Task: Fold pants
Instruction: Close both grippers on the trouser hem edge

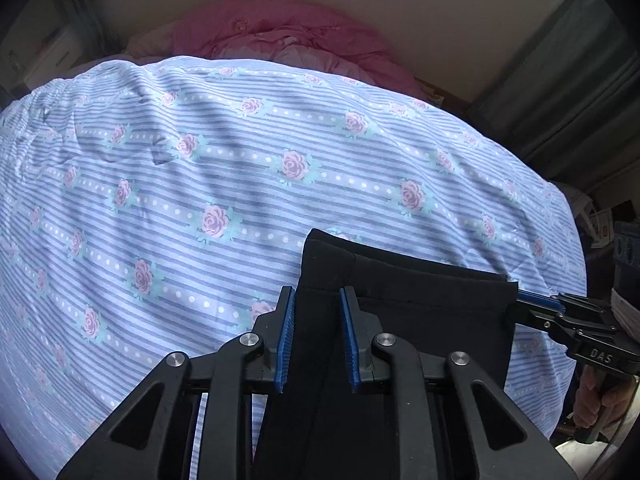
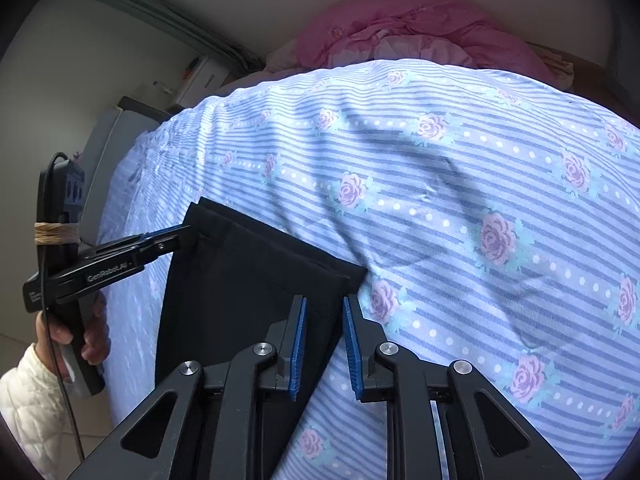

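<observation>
Pinching smooth black pants (image 1: 400, 300): L gripper (image 1: 317, 300) & R gripper (image 2: 325, 308), striped floral bedsheet (image 1: 200, 160).

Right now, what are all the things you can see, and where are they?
pants: one, black, on the bed's near edge, a corner at each tongs
sheet: one, blue striped with pink roses, covering the bed
quilt: one, pink, bunched at the far end
curtain: one, grey-green, beside the bed
left tongs: black with blue pads, over one pants corner
right tongs: same, over the other corner
hand: one, white sleeve, holding the left tongs' handle
</observation>
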{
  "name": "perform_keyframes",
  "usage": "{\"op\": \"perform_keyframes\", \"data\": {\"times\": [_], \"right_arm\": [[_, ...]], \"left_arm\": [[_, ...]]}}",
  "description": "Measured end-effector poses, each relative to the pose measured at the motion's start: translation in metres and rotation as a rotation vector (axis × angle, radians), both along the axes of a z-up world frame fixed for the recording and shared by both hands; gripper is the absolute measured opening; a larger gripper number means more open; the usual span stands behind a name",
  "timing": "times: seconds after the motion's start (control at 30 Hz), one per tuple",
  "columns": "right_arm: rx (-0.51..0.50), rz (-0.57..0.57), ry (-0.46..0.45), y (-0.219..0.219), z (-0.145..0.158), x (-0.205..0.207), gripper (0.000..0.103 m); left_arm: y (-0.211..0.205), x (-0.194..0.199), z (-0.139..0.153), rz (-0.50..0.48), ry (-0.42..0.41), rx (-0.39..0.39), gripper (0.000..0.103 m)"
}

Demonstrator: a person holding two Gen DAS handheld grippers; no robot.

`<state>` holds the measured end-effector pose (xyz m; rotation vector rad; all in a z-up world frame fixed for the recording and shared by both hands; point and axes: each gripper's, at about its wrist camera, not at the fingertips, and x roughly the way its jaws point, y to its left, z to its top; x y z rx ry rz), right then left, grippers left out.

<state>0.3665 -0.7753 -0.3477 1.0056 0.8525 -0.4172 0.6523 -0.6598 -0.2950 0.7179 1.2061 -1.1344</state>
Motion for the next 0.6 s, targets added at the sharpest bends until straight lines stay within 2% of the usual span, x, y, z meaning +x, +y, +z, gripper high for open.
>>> {"op": "perform_keyframes", "data": {"times": [0.13, 0.3, 0.47, 0.5, 0.53, 0.6], "right_arm": [[0.005, -0.01, 0.0, -0.004, 0.0, -0.001, 0.02], [-0.006, -0.002, -0.015, -0.004, 0.005, -0.001, 0.02], [0.055, -0.024, 0.008, -0.011, -0.012, 0.0, 0.02], [0.05, -0.021, 0.011, -0.012, -0.012, 0.0, 0.014], [0.043, -0.016, 0.011, -0.012, -0.011, 0.0, 0.011], [0.035, -0.022, 0.0, -0.012, -0.007, -0.002, 0.009]], "left_arm": [[0.002, 0.002, 0.011, -0.001, 0.027, -0.032, 0.023], [0.0, -0.008, 0.02, -0.071, 0.019, -0.049, 0.023], [-0.007, -0.002, 0.0, -0.046, -0.004, 0.01, 0.023], [-0.007, -0.001, -0.001, -0.048, -0.013, 0.009, 0.021], [-0.007, -0.002, 0.0, -0.056, -0.03, 0.005, 0.011], [-0.008, -0.003, 0.002, -0.076, -0.048, -0.005, 0.009]]}}
